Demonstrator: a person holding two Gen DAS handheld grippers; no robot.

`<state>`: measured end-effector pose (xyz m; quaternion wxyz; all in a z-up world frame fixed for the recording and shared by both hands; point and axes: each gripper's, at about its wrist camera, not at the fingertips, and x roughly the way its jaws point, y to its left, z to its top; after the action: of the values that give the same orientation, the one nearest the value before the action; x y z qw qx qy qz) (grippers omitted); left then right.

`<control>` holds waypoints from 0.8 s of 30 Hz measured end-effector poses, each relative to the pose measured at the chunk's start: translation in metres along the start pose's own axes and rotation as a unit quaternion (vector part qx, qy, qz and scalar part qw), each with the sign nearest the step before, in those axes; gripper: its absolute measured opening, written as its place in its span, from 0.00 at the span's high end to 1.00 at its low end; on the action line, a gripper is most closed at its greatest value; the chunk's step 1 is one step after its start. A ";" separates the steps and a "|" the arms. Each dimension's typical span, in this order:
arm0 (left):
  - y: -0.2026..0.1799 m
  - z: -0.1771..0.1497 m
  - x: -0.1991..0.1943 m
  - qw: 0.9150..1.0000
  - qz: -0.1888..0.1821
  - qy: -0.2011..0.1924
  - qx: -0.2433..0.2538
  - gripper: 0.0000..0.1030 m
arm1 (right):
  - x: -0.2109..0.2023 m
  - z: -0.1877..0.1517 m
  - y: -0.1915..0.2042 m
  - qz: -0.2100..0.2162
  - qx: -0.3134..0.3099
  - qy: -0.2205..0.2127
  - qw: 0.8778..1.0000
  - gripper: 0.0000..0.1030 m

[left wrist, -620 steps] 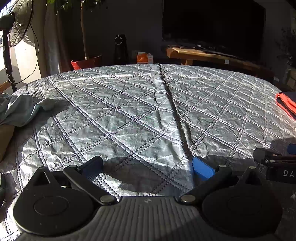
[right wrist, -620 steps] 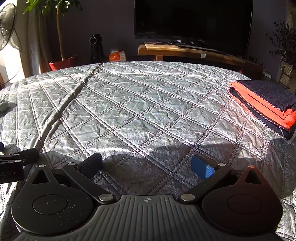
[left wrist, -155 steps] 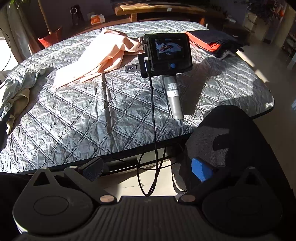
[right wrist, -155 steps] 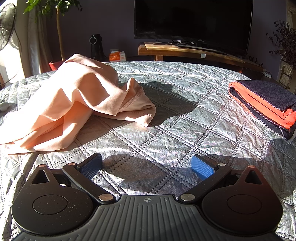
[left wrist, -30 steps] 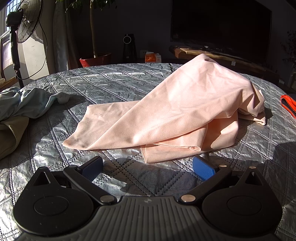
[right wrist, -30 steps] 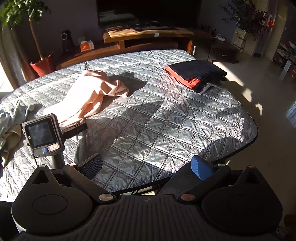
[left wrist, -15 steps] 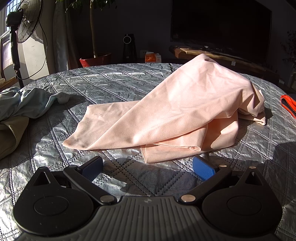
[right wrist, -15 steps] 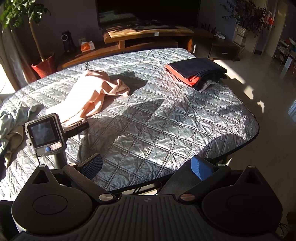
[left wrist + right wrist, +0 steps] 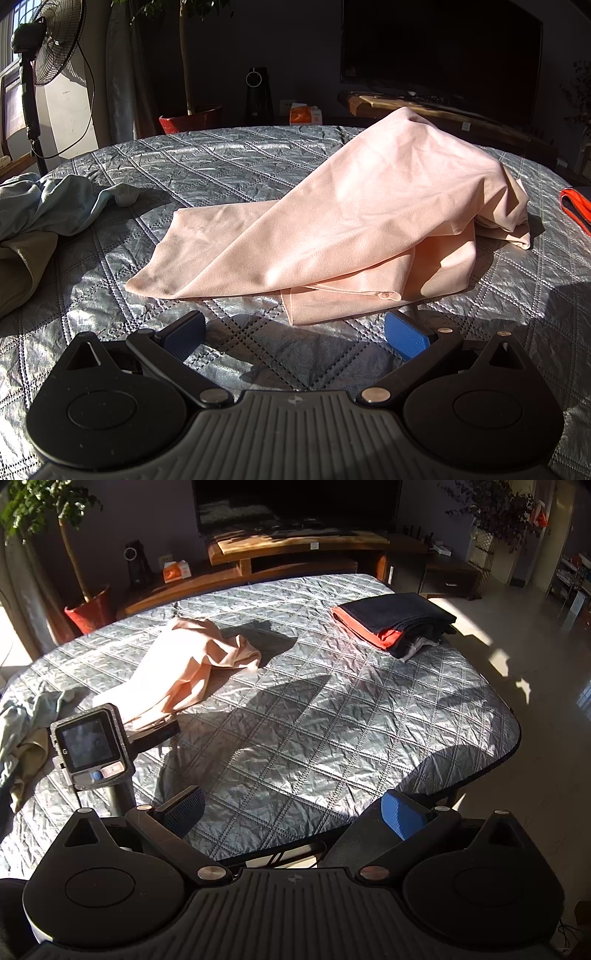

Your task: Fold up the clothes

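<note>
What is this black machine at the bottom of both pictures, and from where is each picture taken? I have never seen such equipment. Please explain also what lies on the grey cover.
There is no robot here. A person holds a hand tool in each hand, and each tool has a two-finger gripper with blue pads and a wide-angle camera that looks forward along the fingers.

One picture comes from the left gripper, low over the quilted grey cover. Just in front of it lies a crumpled peach garment. The other picture comes from the right gripper, raised behind the edge of the cover and looking down. It also shows the left tool from behind, with its small screen.

On the cover also lie a folded stack of dark and orange clothes and a pale green and beige heap.

Both grippers are open and hold nothing.
</note>
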<state>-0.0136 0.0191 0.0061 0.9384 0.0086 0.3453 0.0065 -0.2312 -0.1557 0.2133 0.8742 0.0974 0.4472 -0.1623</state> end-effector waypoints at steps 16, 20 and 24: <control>0.000 0.000 0.000 1.000 0.000 0.000 0.000 0.00 | -0.001 0.000 -0.002 -0.005 0.002 0.002 1.000 0.00; 0.000 0.000 0.000 1.000 0.000 0.000 0.000 0.00 | -0.001 0.000 -0.003 -0.006 0.003 0.002 1.000 0.00; 0.000 0.000 0.000 1.000 0.000 0.000 0.000 0.00 | -0.002 0.000 -0.003 -0.007 0.003 0.002 1.000 0.00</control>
<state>-0.0140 0.0196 0.0060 0.9385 0.0085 0.3452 0.0062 -0.2336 -0.1577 0.2152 0.8720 0.0973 0.4488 -0.1697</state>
